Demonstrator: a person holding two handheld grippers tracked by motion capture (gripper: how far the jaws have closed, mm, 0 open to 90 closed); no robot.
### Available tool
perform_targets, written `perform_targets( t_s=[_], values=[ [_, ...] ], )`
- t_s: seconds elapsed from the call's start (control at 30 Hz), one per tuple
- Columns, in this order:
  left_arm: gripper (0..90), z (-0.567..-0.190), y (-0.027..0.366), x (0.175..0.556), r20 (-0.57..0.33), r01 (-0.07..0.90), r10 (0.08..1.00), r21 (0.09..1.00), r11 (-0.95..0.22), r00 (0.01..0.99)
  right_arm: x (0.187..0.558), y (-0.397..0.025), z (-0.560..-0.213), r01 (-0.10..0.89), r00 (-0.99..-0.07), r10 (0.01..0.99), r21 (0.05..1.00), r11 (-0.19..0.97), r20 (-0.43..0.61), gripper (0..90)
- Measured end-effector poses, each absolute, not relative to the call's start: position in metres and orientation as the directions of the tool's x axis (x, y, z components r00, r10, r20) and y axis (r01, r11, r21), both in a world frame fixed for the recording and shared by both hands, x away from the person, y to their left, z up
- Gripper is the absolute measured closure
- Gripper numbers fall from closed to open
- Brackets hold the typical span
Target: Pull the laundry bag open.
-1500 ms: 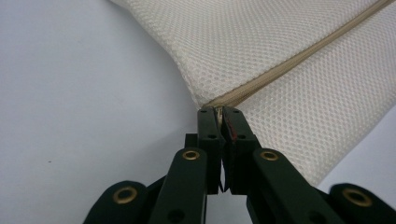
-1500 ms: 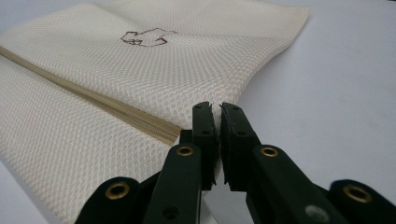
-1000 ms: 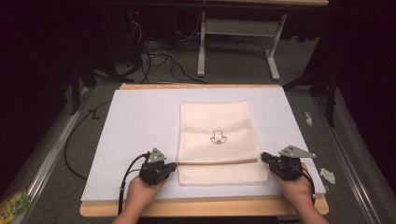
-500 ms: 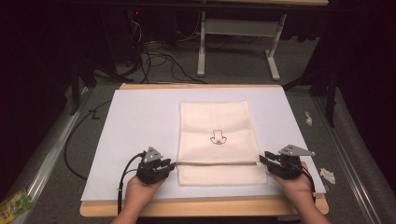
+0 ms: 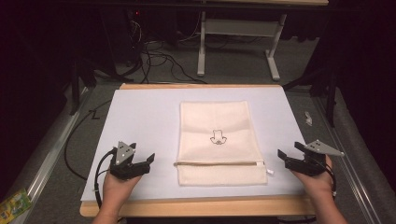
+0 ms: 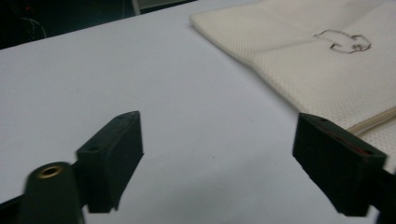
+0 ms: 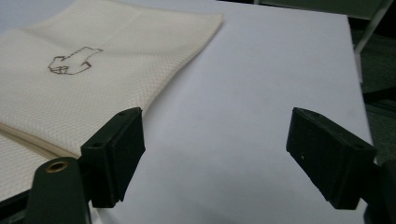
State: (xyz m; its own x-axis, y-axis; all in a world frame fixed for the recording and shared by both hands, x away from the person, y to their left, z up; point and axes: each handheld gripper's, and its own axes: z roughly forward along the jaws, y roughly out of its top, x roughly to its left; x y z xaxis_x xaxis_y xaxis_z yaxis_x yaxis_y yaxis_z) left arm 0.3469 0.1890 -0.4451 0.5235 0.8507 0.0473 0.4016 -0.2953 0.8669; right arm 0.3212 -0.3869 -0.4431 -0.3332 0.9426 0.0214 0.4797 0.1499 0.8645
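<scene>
1. Both tools have drawn outward since the earlier pictures: the left hand-held gripper (image 5: 150,159), which sat at the cloth's near-left edge, now rests well apart from it on the white sheet, and the right hand-held gripper (image 5: 282,155) has likewise pulled away to the right.
2. Each one is released, jaws spread wide with nothing between them, as both gripper views show over bare paper.
3. Between them lies the cream woven cloth bag with a small dark outline drawing (image 5: 218,142), flat on the sheet, its near flap folded over so that a tan seam line runs across it just above the near edge.
4. Under it the white paper sheet (image 5: 140,116) covers the wooden desk (image 5: 196,206), whose front rim shows below the hands.
5. Judged from this, the fold looks finished and let go; the cloth sits square and undisturbed, so the next move probably calls for a fresh grasp elsewhere or none at all.
</scene>
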Motion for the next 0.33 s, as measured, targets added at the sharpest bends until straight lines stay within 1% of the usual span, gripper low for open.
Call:
perform_targets(
  t_s=[0.13,0.23,0.33],
  values=[
    [15.6,-0.446,0.181,0.347,0.051,0.385,0.843,0.873,-0.298,0.535,0.319,-0.394,-0.443,0.476,-0.307,0.951,0.870,0.130,0.026,19.4],
    [15.6,-0.447,0.176,0.347,0.071,0.385,0.834,0.863,-0.326,0.548,0.320,-0.389,-0.443,0.471,-0.313,0.950,0.871,0.143,0.013,19.7],
    [14.6,-0.449,0.180,0.345,0.078,0.392,0.835,0.857,-0.335,0.545,0.322,-0.386,-0.443,0.469,-0.321,0.947,0.870,0.152,0.008,20.0]
  ],
)
